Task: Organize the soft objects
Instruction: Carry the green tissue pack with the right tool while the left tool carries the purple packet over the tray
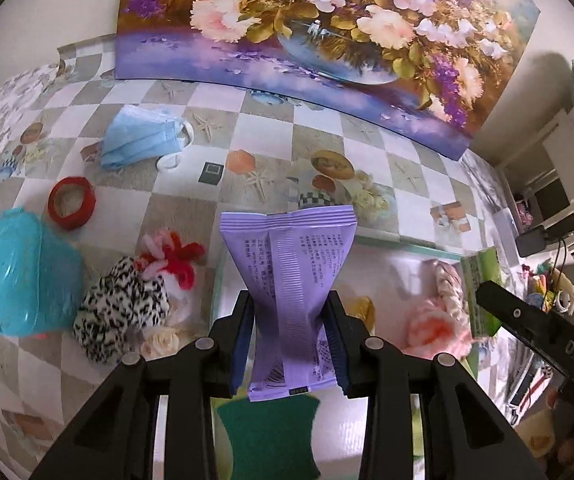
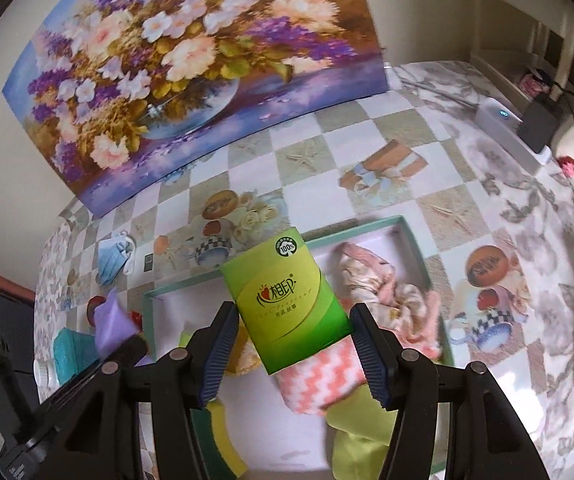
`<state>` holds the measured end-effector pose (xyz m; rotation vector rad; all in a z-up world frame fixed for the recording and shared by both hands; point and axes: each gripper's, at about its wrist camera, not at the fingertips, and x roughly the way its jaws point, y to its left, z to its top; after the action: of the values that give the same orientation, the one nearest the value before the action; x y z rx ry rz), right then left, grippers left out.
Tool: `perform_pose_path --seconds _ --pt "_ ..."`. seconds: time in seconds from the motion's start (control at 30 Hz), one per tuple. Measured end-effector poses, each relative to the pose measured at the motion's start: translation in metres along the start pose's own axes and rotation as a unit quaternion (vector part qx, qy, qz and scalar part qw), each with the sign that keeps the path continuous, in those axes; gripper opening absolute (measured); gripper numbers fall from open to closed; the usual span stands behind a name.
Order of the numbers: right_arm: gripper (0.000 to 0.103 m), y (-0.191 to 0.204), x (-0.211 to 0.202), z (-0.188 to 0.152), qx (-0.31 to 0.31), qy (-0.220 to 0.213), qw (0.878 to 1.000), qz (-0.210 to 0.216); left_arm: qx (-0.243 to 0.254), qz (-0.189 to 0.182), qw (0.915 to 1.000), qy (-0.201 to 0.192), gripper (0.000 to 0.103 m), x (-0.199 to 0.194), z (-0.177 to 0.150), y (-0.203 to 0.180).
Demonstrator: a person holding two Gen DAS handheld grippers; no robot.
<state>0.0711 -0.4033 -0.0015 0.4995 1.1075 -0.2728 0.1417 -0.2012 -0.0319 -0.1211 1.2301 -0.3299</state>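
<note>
A purple foil sachet with printed text (image 1: 293,300) is pinched at its waist by the left gripper (image 1: 291,344), jaws closed on it, above the near-left part of a shallow teal-rimmed white tray (image 2: 415,248). A green glossy tissue pack (image 2: 291,304) is clamped between the pads of the right gripper (image 2: 293,350), held tilted over the tray's middle. Bare checkered tablecloth (image 1: 247,120) is seen between the tray's far rim and the flower painting (image 1: 307,20) leaning at the back edge; more open cloth lies right of the tray. Inside the tray: a pink-and-cream crumpled cloth (image 2: 383,284), a coral zigzag towel (image 2: 327,376), a dark green scouring pad (image 1: 271,436), yellow-green fabric (image 2: 363,420). Left of the tray, close to its rim, are a black-and-white fuzzy item (image 1: 119,312), a red-and-white yarn pompom (image 1: 171,256), a turquoise plastic-wrapped bundle (image 1: 23,272), and a red tape roll (image 1: 72,203). A blue face mask (image 1: 143,136) lies further back.
</note>
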Motion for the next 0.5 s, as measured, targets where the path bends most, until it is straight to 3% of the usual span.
perform_pose_path --seconds 0.5 --pt "0.061 0.023 0.05 0.001 -0.03 0.04 0.999 -0.002 -0.017 0.013 0.9995 0.024 0.037 0.045 0.011 0.019"
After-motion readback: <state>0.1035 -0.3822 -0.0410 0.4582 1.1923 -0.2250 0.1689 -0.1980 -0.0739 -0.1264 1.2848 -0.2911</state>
